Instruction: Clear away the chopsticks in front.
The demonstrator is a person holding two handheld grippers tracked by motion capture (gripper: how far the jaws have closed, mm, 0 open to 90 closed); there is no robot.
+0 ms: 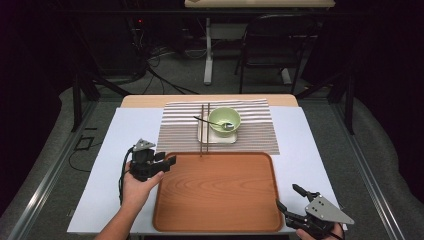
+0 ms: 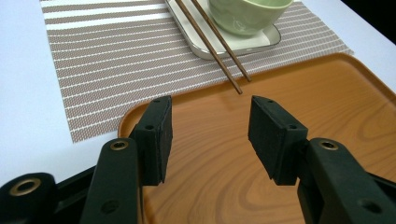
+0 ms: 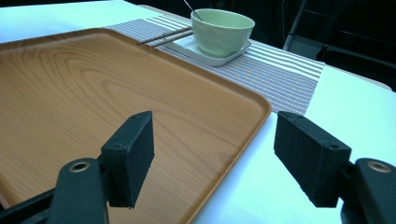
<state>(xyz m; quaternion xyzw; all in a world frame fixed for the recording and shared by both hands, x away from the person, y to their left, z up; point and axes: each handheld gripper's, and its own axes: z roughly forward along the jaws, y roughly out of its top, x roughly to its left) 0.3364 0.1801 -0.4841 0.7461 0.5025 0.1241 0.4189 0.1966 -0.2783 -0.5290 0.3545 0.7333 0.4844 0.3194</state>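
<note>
The rectangular wooden tray with rounded corners (image 1: 216,192) is seen lying on the white table cover (image 1: 310,145), close to the near edge, its far rim overlapping the brown-and-white striped placemat (image 1: 250,130). Nothing is carried on its surface. The left gripper (image 1: 167,162) is held just over the tray's left rim, jaws pointed across the wood and spread apart with nothing between them. The right gripper (image 1: 289,196) is held at the tray's near right corner; in its own view the jaws are seen parted, one over the wood and one over the table cover, gripping nothing. On the placemat beyond the tray a small white rectangular plate (image 1: 205,136) is set, bearing a pale green bowl (image 1: 224,120) with a metal spoon (image 1: 215,123) resting in it. A pair of dark wooden chopsticks (image 1: 202,130) is laid along the plate's left edge, tips reaching the tray's far rim.
</note>
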